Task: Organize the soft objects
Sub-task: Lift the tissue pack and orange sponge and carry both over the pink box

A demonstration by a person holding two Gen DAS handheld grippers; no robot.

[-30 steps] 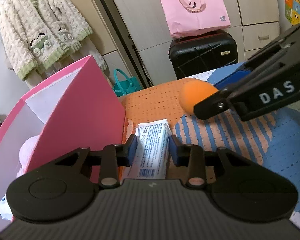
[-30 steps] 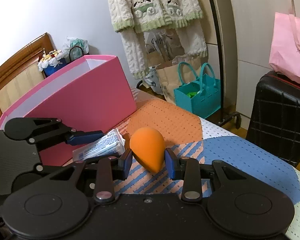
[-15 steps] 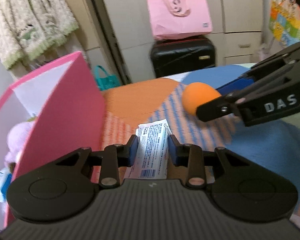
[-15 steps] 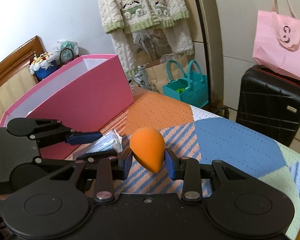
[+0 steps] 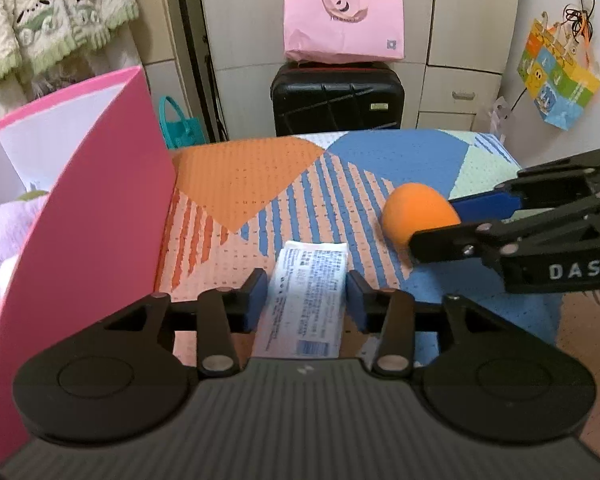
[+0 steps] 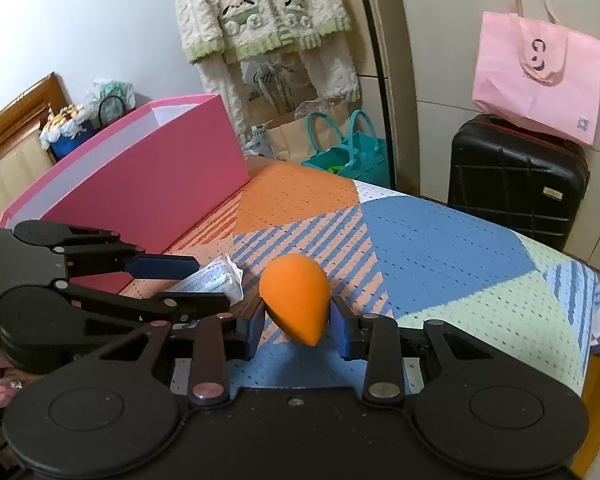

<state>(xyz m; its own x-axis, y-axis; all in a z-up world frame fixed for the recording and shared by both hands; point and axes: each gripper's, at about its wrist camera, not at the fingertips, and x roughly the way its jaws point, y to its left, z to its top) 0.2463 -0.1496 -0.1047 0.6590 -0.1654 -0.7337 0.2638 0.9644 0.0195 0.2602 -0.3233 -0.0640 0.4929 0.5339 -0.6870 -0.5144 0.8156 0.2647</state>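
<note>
Sponge [image 6: 294, 300], orange and egg-shaped, sits clamped between the blue pads of the right gripper [image 6: 296, 326], lifted just clear of the bedspread [image 6: 440, 240]. To its left, the left gripper [image 5: 306, 300] straddles a white packet [image 5: 306, 300]; its jaws are opening, and small gaps show between the pads and the packet's edges, so the packet looks released rather than gripped (whether it rests on the cover or on the gripper body I cannot tell).

By my reading, the step in hand is carrying the soft items to the pink box [image 5: 100, 208], which stands on the bed to the left with a lilac plush toy [image 5: 4, 224] already inside. The next move calls for swinging the sponge leftward over the box's tall wall and letting go above the opening; the left gripper would need to close on the packet anew first.

The bedspread is a patchwork of orange, blue and stripes. Beyond it stand a black suitcase [image 5: 336, 100] with a pink bag [image 5: 342, 16] on top, pale cabinets, and a fluffy cream cardigan [image 6: 256, 4] hanging.
</note>
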